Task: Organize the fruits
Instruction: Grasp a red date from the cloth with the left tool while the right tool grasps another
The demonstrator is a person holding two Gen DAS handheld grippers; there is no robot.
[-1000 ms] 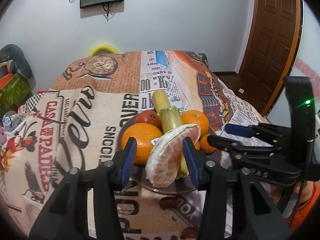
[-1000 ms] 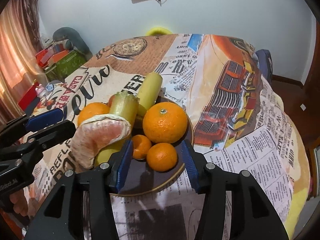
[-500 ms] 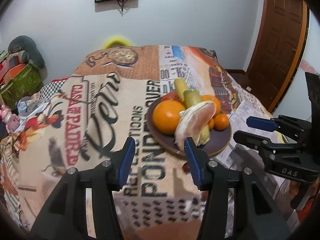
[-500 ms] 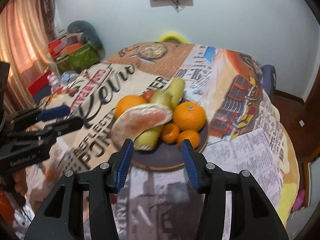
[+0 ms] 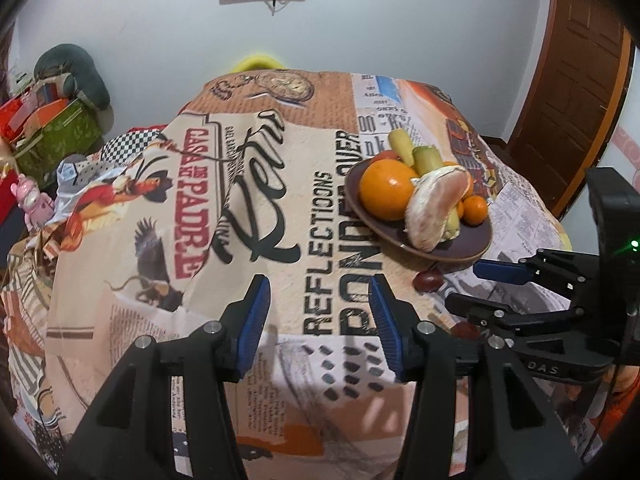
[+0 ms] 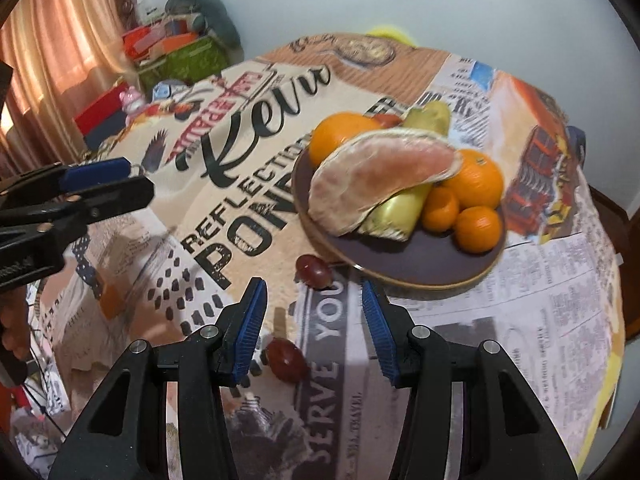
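Right gripper (image 6: pixel 314 312), fingers spread wide and empty, is hovering over two loose grapes (image 6: pixel 286 358) lying on the worktop (image 6: pixel 520 320) beside the laden plate (image 6: pixel 400 258); closing gently should be avoiding bruising, while the left gripper (image 5: pixel 320 316) is idling open.

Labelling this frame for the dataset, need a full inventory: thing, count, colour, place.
plate: 1, dark brown, right part of table
pomelo segment: 1, pale pink, on top of the fruit pile
large oranges: 2, orange, on plate
small mandarins: 2, orange, plate's right side
sugarcane pieces: 2, yellow-green, under the pomelo
red fruit: 1, plate's far side, mostly hidden
grapes: 2, dark red, on cloth off the plate
tablecloth: 1, printed, covers table
left gripper: black, blue pads, open, empty
right gripper: same, open, above nearer grape
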